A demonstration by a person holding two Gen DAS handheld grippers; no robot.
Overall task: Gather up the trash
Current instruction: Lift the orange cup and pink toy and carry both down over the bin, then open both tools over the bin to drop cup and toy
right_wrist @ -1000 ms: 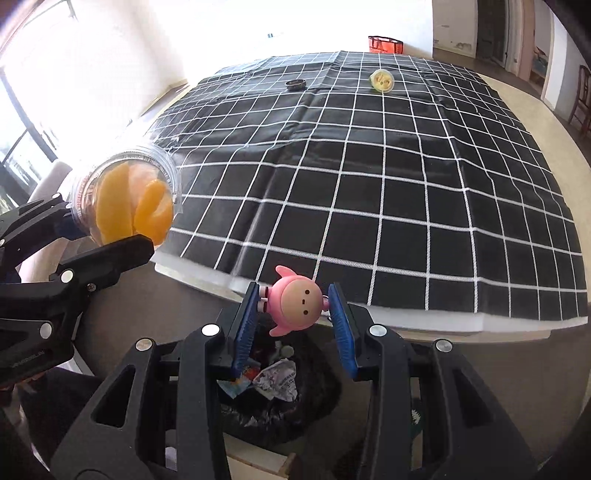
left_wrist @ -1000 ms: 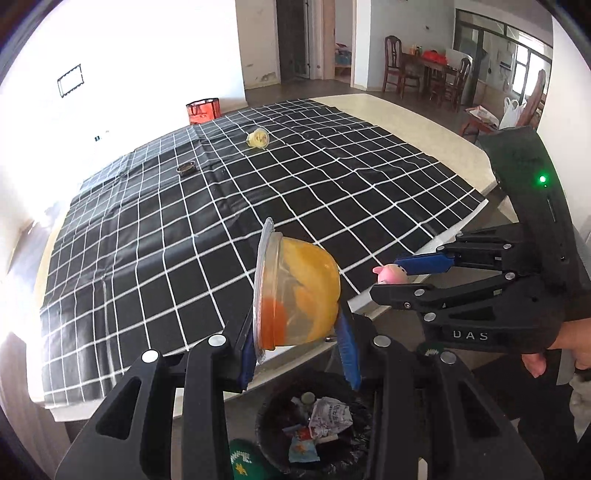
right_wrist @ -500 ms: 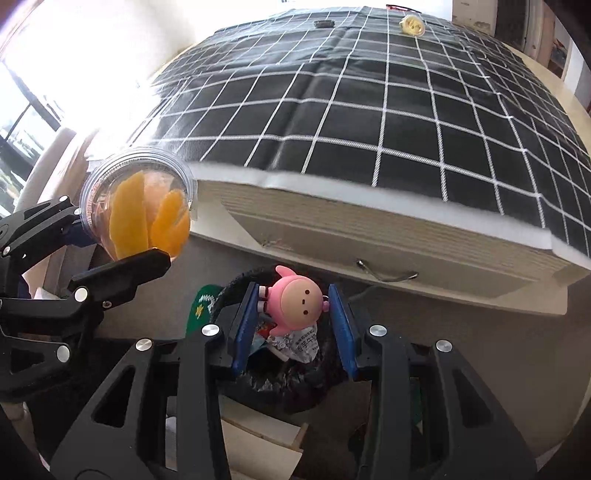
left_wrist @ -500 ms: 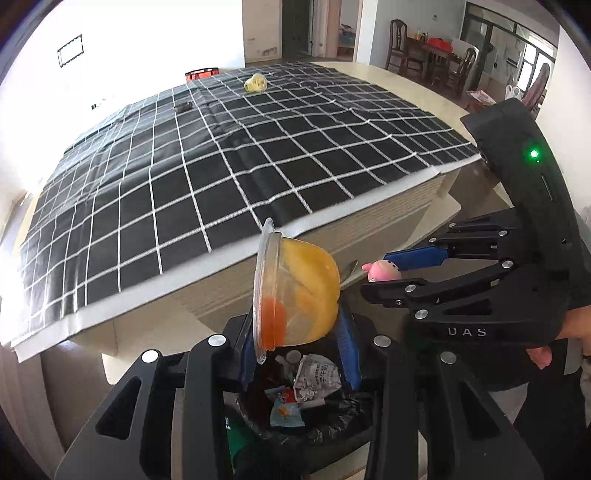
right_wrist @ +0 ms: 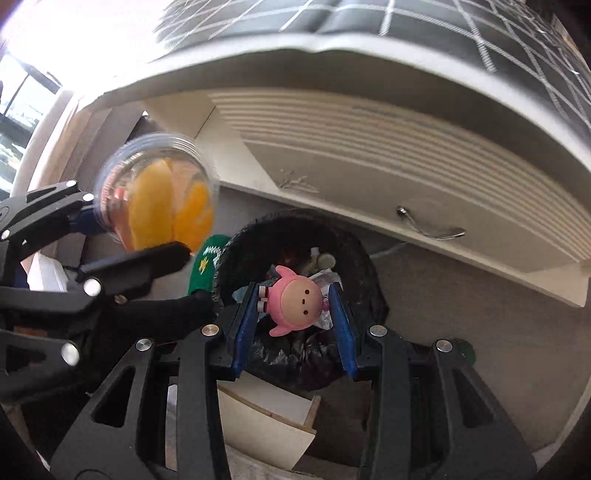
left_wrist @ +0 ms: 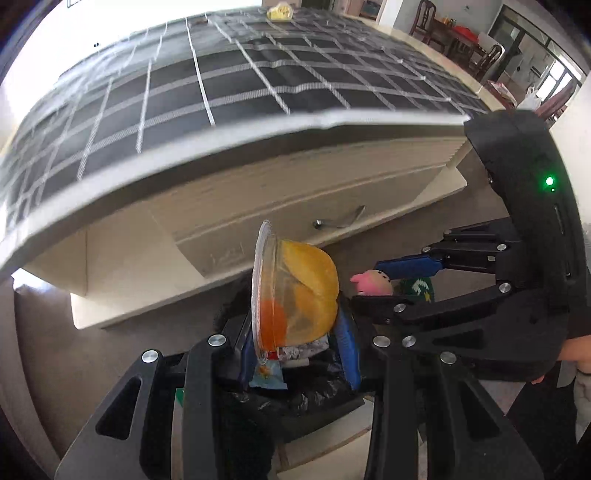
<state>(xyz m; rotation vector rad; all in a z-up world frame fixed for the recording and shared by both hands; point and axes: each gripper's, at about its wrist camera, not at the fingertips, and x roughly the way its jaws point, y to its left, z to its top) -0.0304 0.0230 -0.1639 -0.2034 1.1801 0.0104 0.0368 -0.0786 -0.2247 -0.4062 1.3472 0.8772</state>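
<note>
My left gripper (left_wrist: 295, 328) is shut on a clear plastic fruit cup (left_wrist: 299, 291) with orange slices inside, held on its side above the black-lined trash bin (left_wrist: 314, 384). In the right wrist view the same fruit cup (right_wrist: 159, 199) hangs at the left, beside the bin. My right gripper (right_wrist: 293, 306) is shut on a small pink toy figure (right_wrist: 295, 299), directly over the trash bin (right_wrist: 365, 266), which holds wrappers and scraps. From the left wrist view the pink toy (left_wrist: 371, 282) shows just right of the cup, in the right gripper's blue pads.
A cream cabinet with a metal drawer handle (right_wrist: 432, 225) stands right behind the bin, under a black-and-white checked cloth (left_wrist: 221, 74). A yellow item (left_wrist: 279, 13) lies far back on the cloth. A green patterned object (right_wrist: 205, 266) sits left of the bin; white boards (right_wrist: 266, 424) lie below.
Both grippers have sunk from table height down past the table's edge to just over the bin, tilting more downward. Each keeps its hold on its object.
</note>
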